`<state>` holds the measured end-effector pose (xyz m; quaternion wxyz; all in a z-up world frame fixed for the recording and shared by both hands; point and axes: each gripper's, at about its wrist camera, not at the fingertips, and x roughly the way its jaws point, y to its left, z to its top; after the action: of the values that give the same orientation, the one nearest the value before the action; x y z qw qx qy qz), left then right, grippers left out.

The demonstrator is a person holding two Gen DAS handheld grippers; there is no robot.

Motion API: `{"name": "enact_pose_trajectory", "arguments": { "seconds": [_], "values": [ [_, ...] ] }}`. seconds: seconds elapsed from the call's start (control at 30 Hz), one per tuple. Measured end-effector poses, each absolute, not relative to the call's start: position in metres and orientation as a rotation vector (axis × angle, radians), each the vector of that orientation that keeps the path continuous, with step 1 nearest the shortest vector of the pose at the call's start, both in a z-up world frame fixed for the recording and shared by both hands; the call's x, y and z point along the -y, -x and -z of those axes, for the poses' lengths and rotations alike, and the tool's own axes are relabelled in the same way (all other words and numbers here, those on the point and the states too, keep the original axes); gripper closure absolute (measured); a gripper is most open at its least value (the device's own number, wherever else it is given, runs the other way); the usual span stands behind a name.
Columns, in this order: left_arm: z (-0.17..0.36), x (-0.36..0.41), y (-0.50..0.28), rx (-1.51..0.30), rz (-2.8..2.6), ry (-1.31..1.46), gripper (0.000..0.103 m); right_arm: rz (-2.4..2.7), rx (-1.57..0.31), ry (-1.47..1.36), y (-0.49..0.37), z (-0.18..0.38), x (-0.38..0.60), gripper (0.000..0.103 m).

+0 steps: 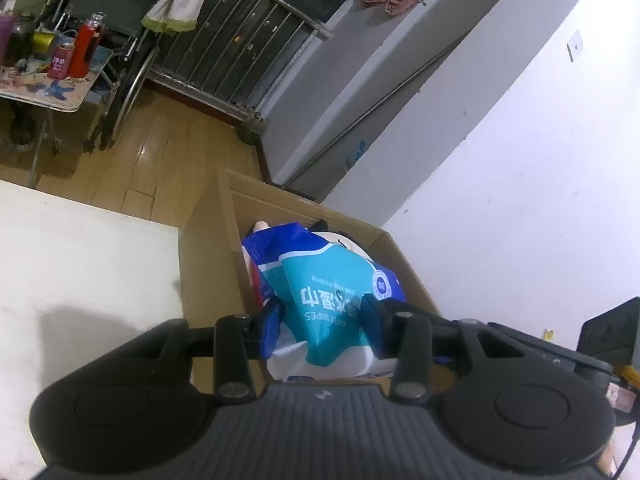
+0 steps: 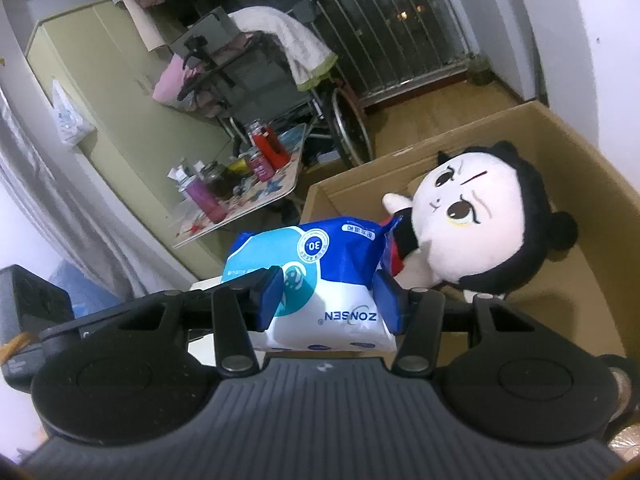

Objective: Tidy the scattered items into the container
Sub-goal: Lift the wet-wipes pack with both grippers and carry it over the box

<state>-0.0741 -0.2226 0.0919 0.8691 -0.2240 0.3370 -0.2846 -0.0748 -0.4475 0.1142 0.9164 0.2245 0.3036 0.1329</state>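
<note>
My left gripper (image 1: 322, 312) is shut on a teal and blue pack of wet wipes (image 1: 320, 280), held over the open cardboard box (image 1: 304, 204). Past that pack, the white head of a plush doll (image 1: 344, 242) peeks out inside the box. My right gripper (image 2: 330, 284) is shut on a blue and white wipes pack (image 2: 320, 256) at the box's near left corner. The black-haired plush doll (image 2: 472, 216) lies inside the cardboard box (image 2: 560, 152), right behind this pack. Neither gripper appears in the other's view, and I cannot tell whether both hold one pack.
A white tabletop (image 1: 80, 260) lies left of the box. On the wooden floor beyond stand a folding table with bottles (image 2: 256, 184), a wheelchair (image 1: 120, 60) and a metal railing (image 1: 240, 60). A black device (image 2: 28, 304) sits near my right gripper's left side.
</note>
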Motion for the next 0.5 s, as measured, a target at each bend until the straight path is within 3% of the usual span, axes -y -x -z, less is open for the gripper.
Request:
{"name": "enact_pose_trajectory", "arguments": {
  "seconds": [0.5],
  "values": [
    [-0.074, 0.250, 0.060, -0.798, 0.590, 0.424, 0.061, -0.252, -0.696, -0.524, 0.069, -0.085, 0.482, 0.053]
  ]
}}
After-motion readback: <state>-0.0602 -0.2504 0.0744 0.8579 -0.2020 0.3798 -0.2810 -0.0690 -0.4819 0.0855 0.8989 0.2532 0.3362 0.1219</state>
